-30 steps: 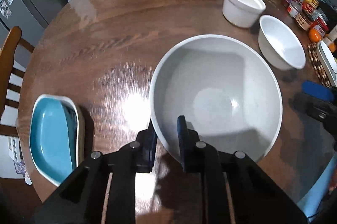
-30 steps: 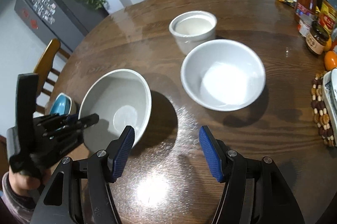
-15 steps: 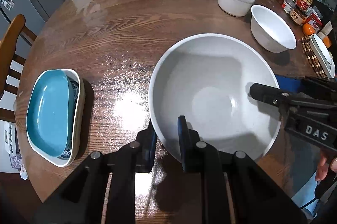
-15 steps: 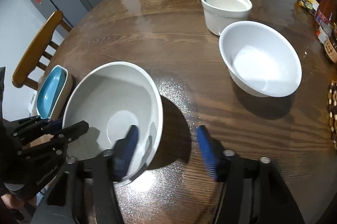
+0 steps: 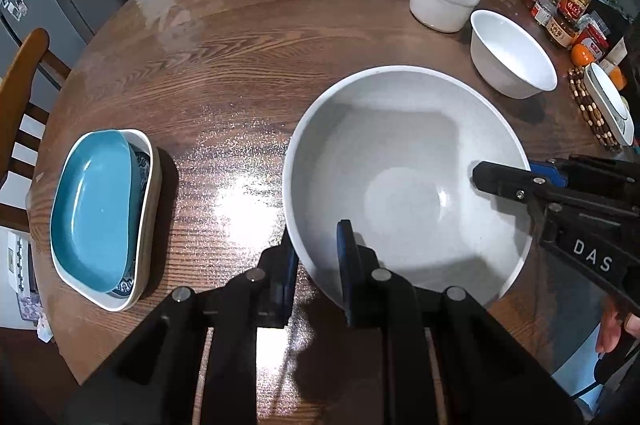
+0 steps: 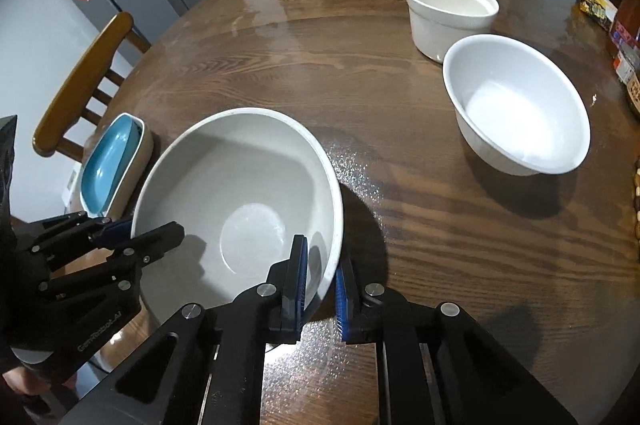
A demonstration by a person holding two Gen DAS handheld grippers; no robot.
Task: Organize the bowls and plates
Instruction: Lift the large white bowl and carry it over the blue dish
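Both my grippers, left (image 5: 316,265) and right (image 6: 318,285), have their jaws clamped on opposite rims of the big grey bowl (image 5: 404,181) near the counter (image 5: 248,45) edge. Blue plate (image 5: 92,201) already sits nested in its dish. White bowl (image 6: 516,109) and ramekin (image 6: 450,13) look unsorted, so maybe halfway.
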